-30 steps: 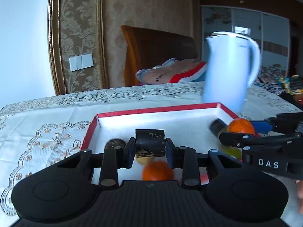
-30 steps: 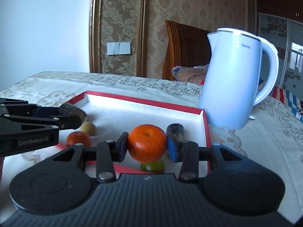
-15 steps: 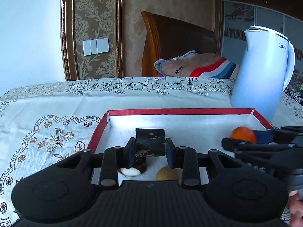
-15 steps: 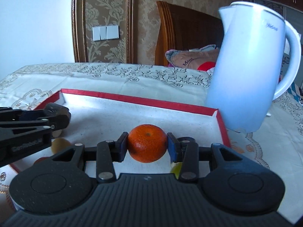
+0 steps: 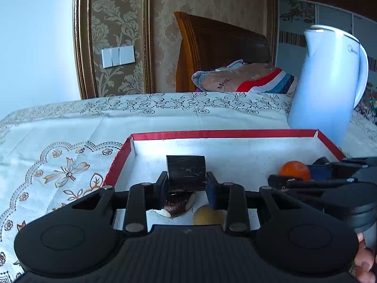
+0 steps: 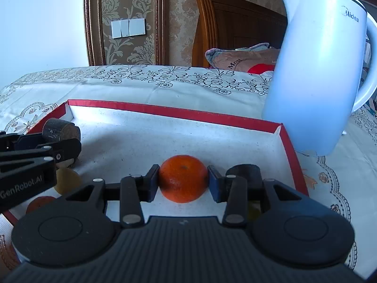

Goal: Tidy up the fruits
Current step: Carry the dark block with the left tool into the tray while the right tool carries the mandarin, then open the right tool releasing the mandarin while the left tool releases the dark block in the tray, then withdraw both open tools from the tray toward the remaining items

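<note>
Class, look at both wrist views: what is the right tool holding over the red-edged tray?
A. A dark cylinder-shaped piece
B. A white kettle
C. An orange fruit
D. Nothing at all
C: in the right wrist view the right tool has its pads pressed on both sides of the orange fruit, above the red-edged tray.

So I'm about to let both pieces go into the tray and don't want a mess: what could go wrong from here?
The orange in the right hand-held gripper is round and could roll across the tray if dropped rather than set down. The dark cylinder in the left hand-held gripper hangs right over a brown piece and a yellow fruit, so it may land on them.
</note>
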A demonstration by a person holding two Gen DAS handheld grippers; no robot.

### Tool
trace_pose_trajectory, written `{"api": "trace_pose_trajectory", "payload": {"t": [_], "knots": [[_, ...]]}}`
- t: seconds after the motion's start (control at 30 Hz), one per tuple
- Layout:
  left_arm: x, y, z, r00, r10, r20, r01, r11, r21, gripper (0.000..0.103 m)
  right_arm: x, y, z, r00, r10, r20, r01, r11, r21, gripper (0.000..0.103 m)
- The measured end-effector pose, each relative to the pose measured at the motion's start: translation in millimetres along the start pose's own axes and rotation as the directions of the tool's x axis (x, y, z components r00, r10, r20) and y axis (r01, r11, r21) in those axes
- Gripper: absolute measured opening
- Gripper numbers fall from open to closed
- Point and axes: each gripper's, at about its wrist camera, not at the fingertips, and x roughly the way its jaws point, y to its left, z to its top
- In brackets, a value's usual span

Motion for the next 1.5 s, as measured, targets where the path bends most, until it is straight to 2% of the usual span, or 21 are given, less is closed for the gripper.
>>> {"api": "trace_pose_trajectory", "payload": {"t": [0.23, 0.37, 0.43, 0.5, 0.53, 0.57, 0.63, 0.73, 1.0, 1.1, 1.5], "knots": [[-1, 0, -1, 1.000, 0.000, 0.002, 0.000, 1.000, -0.004, 0.032, -1, -3, -1, 1.000, 0.015, 0.000, -0.015, 1.000, 0.017, 0.042], [-1, 2, -1, 1.000, 0.000, 0.004, 0.000, 1.000, -0.004, 0.032, -5, -2, -1, 0.999, 0.033, 0.009, -0.033, 0.999, 0.016, 0.047], [-2, 2, -2, 1.000, 0.005, 0.007, -0.005, 1.000, -0.001, 0.032, -7, -2, -2, 0.999, 0.037, 0.018, -0.037, 0.999, 0.016, 0.057], [-3, 1, -4, 1.000, 0.007, 0.010, -0.007, 1.000, 0.008, 0.033, -10, -1, -2, 0.999, 0.042, 0.027, -0.042, 0.999, 0.015, 0.060], [-4, 1, -5, 1.000, 0.008, 0.011, -0.008, 1.000, 0.012, 0.042, -12, -1, -3, 0.999, 0.040, 0.032, -0.040, 0.999, 0.016, 0.065], [-4, 1, -5, 1.000, 0.011, 0.009, -0.012, 1.000, 0.012, 0.046, -15, -1, -3, 0.998, 0.038, 0.040, -0.039, 0.999, 0.018, 0.069], [-3, 4, -7, 1.000, 0.029, 0.000, -0.029, 1.000, -0.001, 0.061, -18, -1, -4, 0.999, 0.022, 0.048, -0.023, 1.000, 0.012, 0.071], [-3, 11, -8, 1.000, 0.014, -0.010, -0.014, 1.000, -0.027, 0.063, -22, -4, -5, 0.998, 0.032, 0.054, -0.033, 0.999, 0.027, 0.081], [-8, 11, -10, 1.000, 0.027, 0.001, -0.027, 0.999, -0.019, 0.063, -31, -4, -7, 0.997, 0.030, 0.072, -0.032, 0.999, 0.031, 0.080], [-9, 9, -10, 1.000, 0.030, 0.005, -0.030, 0.999, -0.011, 0.063, -31, -6, -8, 0.997, 0.021, 0.074, -0.024, 0.999, 0.041, 0.085], [-15, 9, -14, 0.999, 0.033, 0.016, -0.033, 0.999, -0.006, 0.064, -39, -12, -13, 0.996, 0.025, 0.083, -0.030, 0.998, 0.061, 0.088]]}}
